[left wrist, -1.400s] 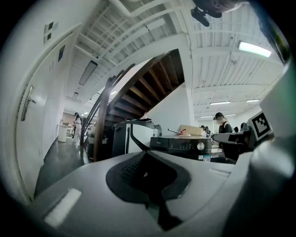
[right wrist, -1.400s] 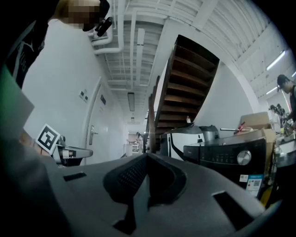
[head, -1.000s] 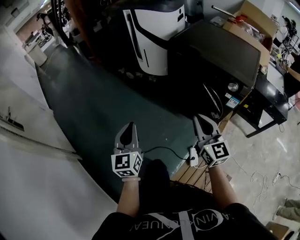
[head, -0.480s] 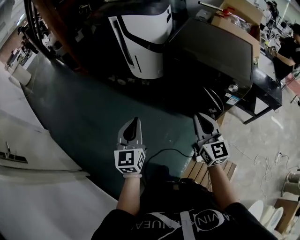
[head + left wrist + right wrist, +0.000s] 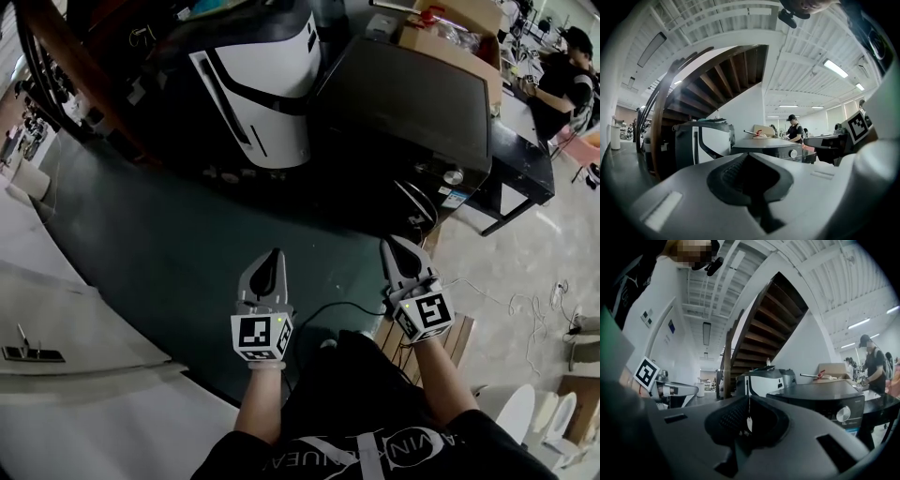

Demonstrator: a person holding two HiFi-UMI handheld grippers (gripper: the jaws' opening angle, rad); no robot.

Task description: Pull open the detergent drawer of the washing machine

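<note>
The black washing machine (image 5: 403,103) stands ahead and to the right in the head view, its silver knob (image 5: 454,176) on the front panel. The panel's knob also shows in the right gripper view (image 5: 843,414) and the left gripper view (image 5: 793,153). I cannot make out the detergent drawer on the dark front. My left gripper (image 5: 272,258) is shut and empty, held over the green floor short of the machine. My right gripper (image 5: 392,246) is also shut with nothing in it, closer to the washer's lower front. Both point roughly level toward the appliances (image 5: 749,154) (image 5: 750,397).
A white-and-black appliance (image 5: 253,84) stands left of the washer under a wooden staircase (image 5: 708,89). A cardboard box (image 5: 450,23) lies behind the washer. A person (image 5: 562,66) stands at a black table at the right. A wooden pallet (image 5: 455,337) and cable (image 5: 328,305) lie near my feet.
Both grippers have risen and moved forward toward the appliances. The washer and the white appliance have slid down and left in the head view. Both jaws stay shut.
</note>
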